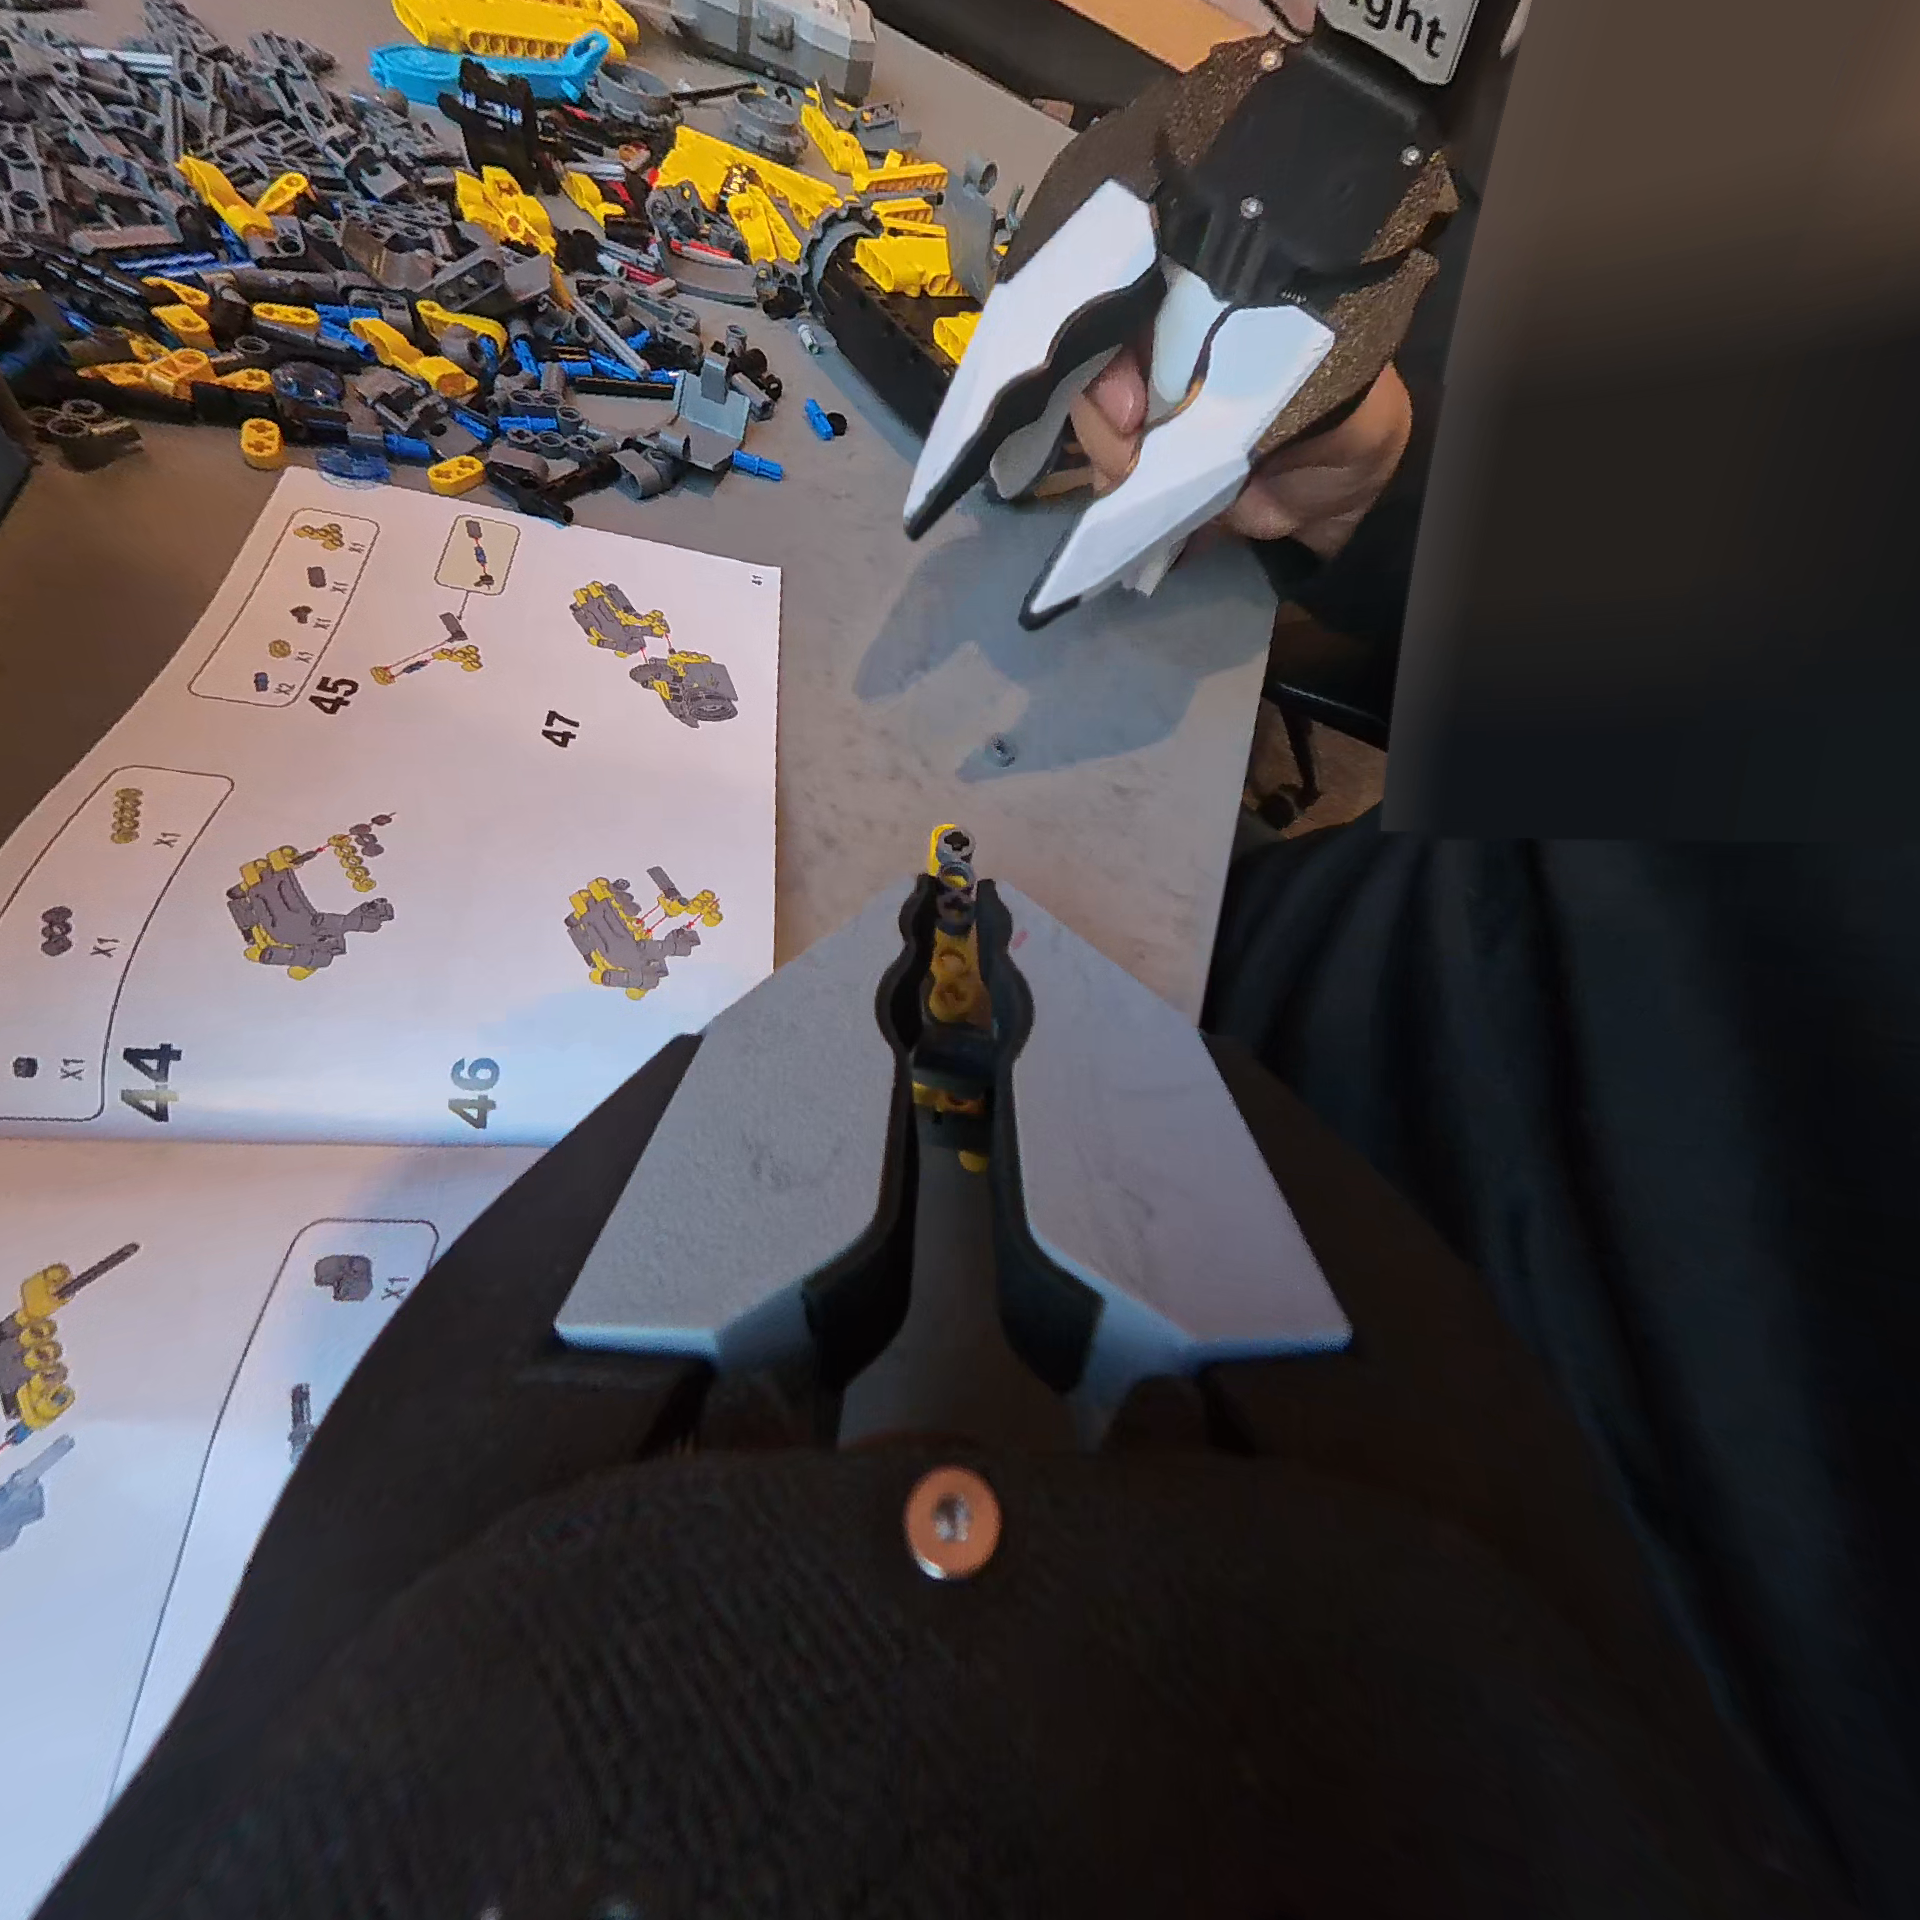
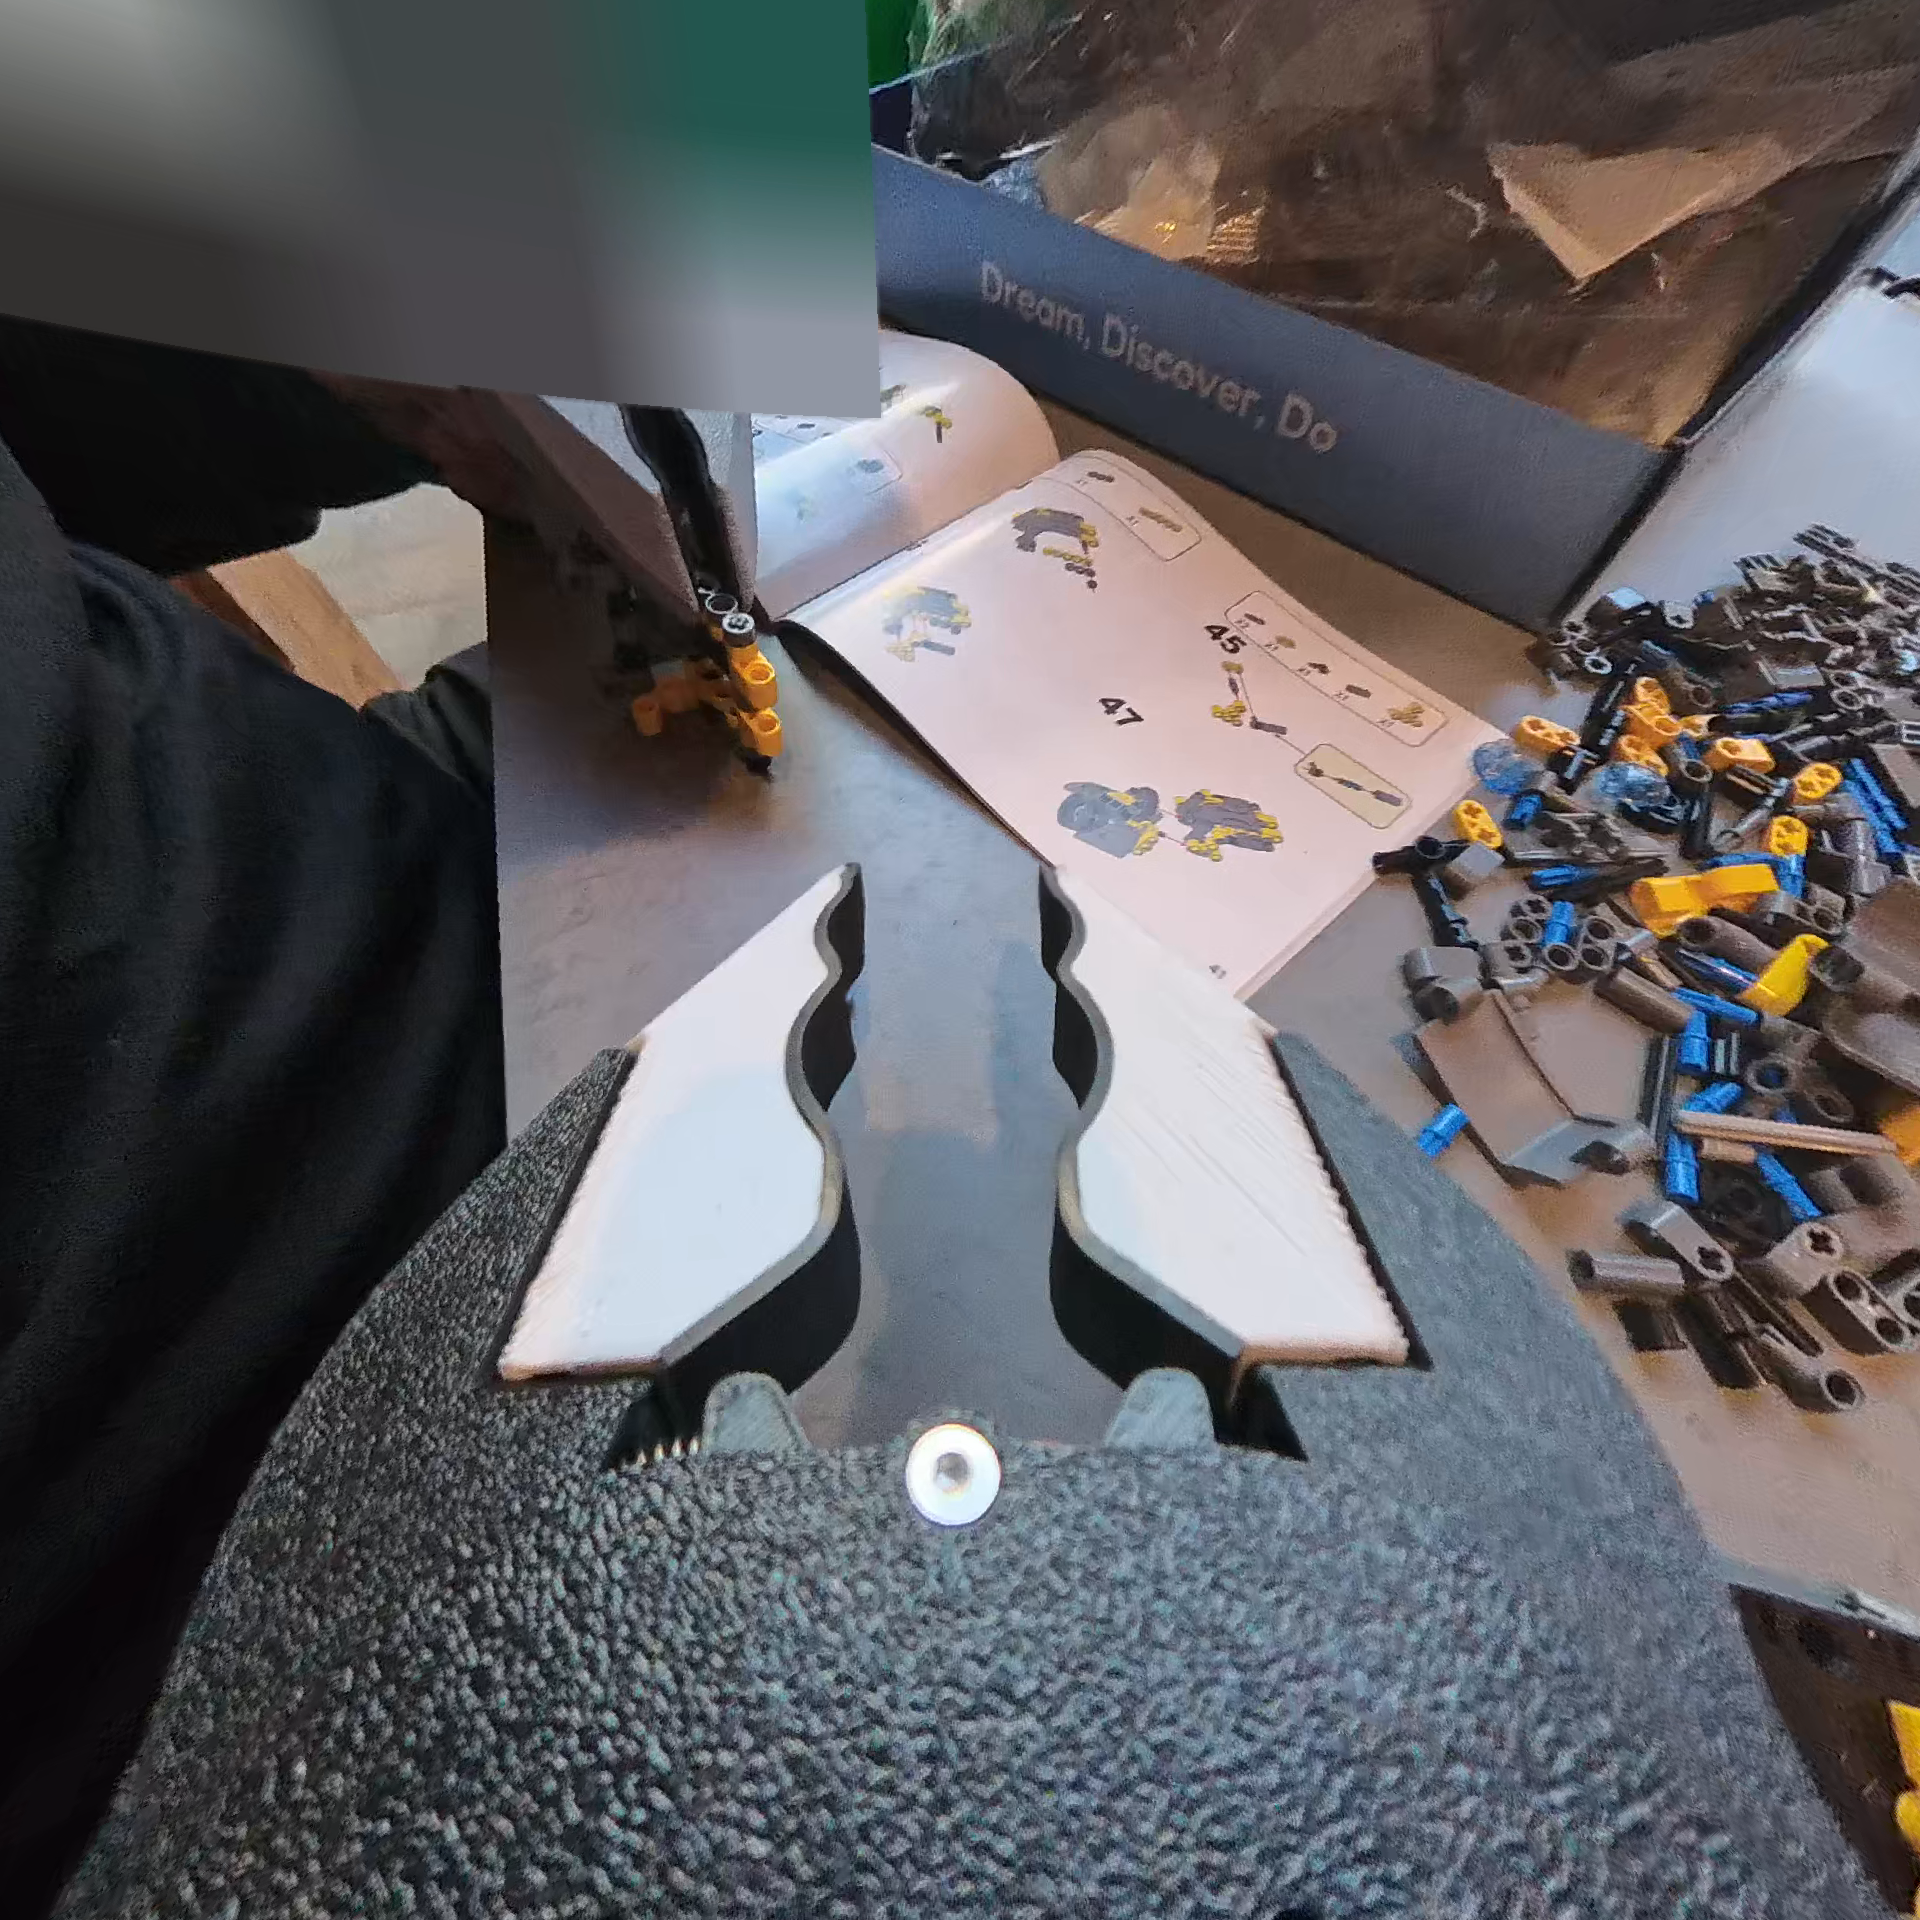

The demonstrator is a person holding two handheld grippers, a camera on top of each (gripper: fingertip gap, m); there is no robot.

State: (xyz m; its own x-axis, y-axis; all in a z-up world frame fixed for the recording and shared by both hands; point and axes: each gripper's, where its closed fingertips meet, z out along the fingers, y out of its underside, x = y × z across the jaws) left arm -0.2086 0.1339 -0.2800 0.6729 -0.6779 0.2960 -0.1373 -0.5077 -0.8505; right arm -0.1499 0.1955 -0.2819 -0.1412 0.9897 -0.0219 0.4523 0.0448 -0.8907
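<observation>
While the left hand-held gripper (image 1: 954, 883) pinches a small yellow-and-dark brick assembly (image 1: 953, 961) between nearly closed fingers, the piece sits only at the very tips, above the bench (image 1: 1091, 717) edge — a slight loosening or twist could likely drop it off the edge or onto the open instruction booklet (image 1: 436, 831). The right hand-held gripper (image 2: 951, 883) hangs with fingers spread and nothing between them, near the loose pile of bricks (image 2: 1704, 935); a careless sweep might scatter them. Printed step numbers and part counts mark the booklet pages, a pale slogan runs along the dark box (image 2: 1247, 395) wall, and a white label sits on the right gripper — none is repeated here.
</observation>
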